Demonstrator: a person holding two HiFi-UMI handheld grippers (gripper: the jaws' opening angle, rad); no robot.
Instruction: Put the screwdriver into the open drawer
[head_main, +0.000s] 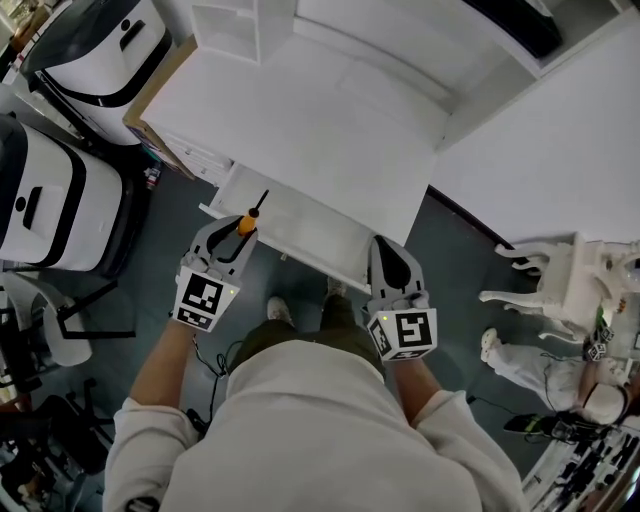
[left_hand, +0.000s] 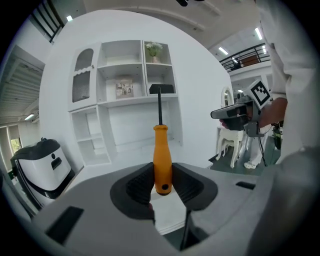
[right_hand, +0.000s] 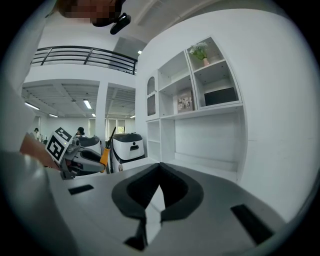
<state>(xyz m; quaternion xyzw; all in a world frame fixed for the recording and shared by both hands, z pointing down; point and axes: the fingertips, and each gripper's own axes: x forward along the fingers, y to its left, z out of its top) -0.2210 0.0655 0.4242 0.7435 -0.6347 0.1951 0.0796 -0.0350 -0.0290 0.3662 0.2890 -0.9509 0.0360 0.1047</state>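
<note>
An orange-handled screwdriver (head_main: 245, 224) with a black shaft is clamped in my left gripper (head_main: 238, 228), tip pointing away over the left end of the open white drawer (head_main: 312, 234). In the left gripper view the screwdriver (left_hand: 162, 159) stands upright between the dark pads (left_hand: 137, 186), its shaft aimed at the shelf unit. My right gripper (head_main: 386, 246) hovers at the drawer's right front corner, shut and holding nothing. Its jaws meet at the tips in the right gripper view (right_hand: 160, 169). Each gripper shows in the other's view, the right gripper (left_hand: 236, 114) and the left gripper (right_hand: 80, 159).
The drawer hangs out of a white desk (head_main: 300, 120) with a shelf unit (left_hand: 125, 90) at its back. Two white-and-black machines (head_main: 55, 205) (head_main: 100, 45) stand left of the desk. A white chair (head_main: 560, 280) stands to the right. Dark floor lies below the drawer.
</note>
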